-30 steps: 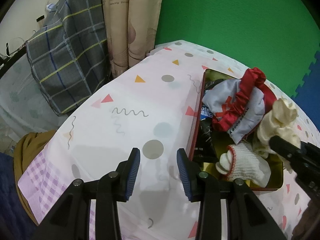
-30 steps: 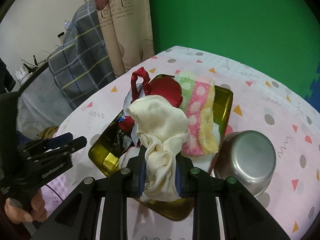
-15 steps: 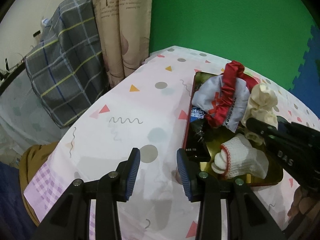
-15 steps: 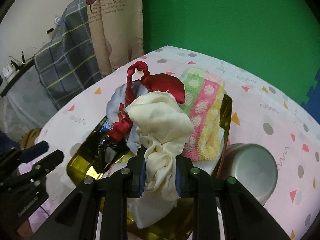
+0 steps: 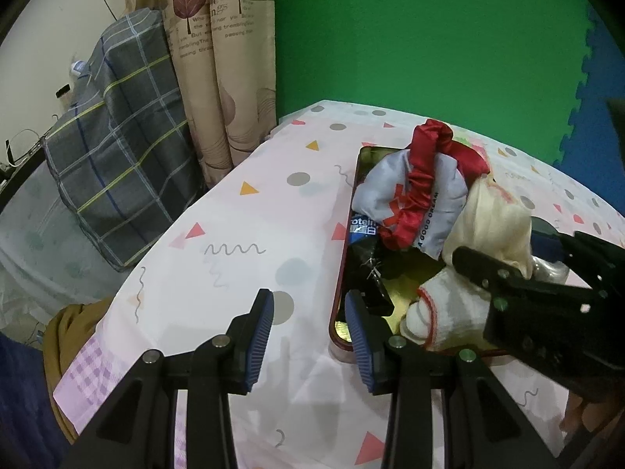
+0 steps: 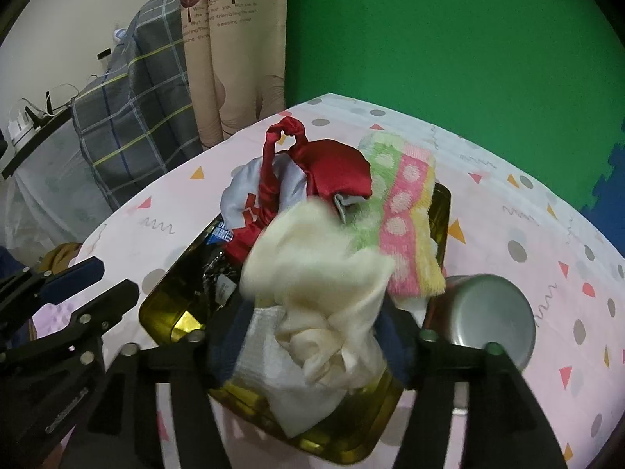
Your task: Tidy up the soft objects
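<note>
My right gripper [image 6: 312, 336] is opening around the limp cream cloth [image 6: 324, 273] over the tin [image 6: 164, 305]. Left gripper [image 5: 308, 336], seven o'clock of the tin, stands open and empty. I'd grab the cloth's knotted bunch; it's light and slippery.

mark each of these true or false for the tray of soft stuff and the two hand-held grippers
1. The left hand-held gripper holds nothing. True.
2. The cream cloth lies between the right hand-held gripper fingers. True; its jaws are opening.
3. The metal bowl sits inside the gold tray. False; it stands on the tablecloth beside the tray.
4. The striped towel is blue. False; it is green, pink and yellow.
</note>
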Demonstrator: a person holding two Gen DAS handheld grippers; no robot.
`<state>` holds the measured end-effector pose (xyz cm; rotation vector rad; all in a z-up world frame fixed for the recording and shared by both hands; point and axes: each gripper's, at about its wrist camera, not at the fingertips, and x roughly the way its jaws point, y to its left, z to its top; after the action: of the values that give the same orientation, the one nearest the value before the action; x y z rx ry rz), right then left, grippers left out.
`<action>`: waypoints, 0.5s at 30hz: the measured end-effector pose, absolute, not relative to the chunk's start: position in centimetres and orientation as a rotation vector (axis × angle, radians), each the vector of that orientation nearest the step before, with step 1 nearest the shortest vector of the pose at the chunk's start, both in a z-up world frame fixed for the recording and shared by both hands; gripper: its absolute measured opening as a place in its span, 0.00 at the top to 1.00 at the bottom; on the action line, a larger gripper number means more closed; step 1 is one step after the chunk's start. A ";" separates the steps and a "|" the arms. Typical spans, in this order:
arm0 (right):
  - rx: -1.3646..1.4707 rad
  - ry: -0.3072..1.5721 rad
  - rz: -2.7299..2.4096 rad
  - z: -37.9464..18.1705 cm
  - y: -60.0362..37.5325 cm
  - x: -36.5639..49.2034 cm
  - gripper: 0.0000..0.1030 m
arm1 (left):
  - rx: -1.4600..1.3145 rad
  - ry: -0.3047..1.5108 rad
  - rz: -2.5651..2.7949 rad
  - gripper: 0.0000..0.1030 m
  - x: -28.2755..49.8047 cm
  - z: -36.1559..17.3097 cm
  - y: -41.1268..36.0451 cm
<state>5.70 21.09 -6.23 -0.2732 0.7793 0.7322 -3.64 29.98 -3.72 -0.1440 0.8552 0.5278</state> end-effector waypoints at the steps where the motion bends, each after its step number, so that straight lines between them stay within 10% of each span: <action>1: -0.268 0.774 0.728 -6.1 20.9 5.5 0.28 | -0.144 0.855 0.527 0.62 -3.6 -3.7 30.0; 15: -0.207 0.744 0.675 -4.8 16.7 2.8 0.07 | -0.124 0.850 0.505 0.62 -3.4 -3.7 29.1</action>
<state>2.85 16.74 -4.83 -0.2070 0.7435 0.6747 -3.41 29.08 -3.73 -0.1239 0.8500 0.5053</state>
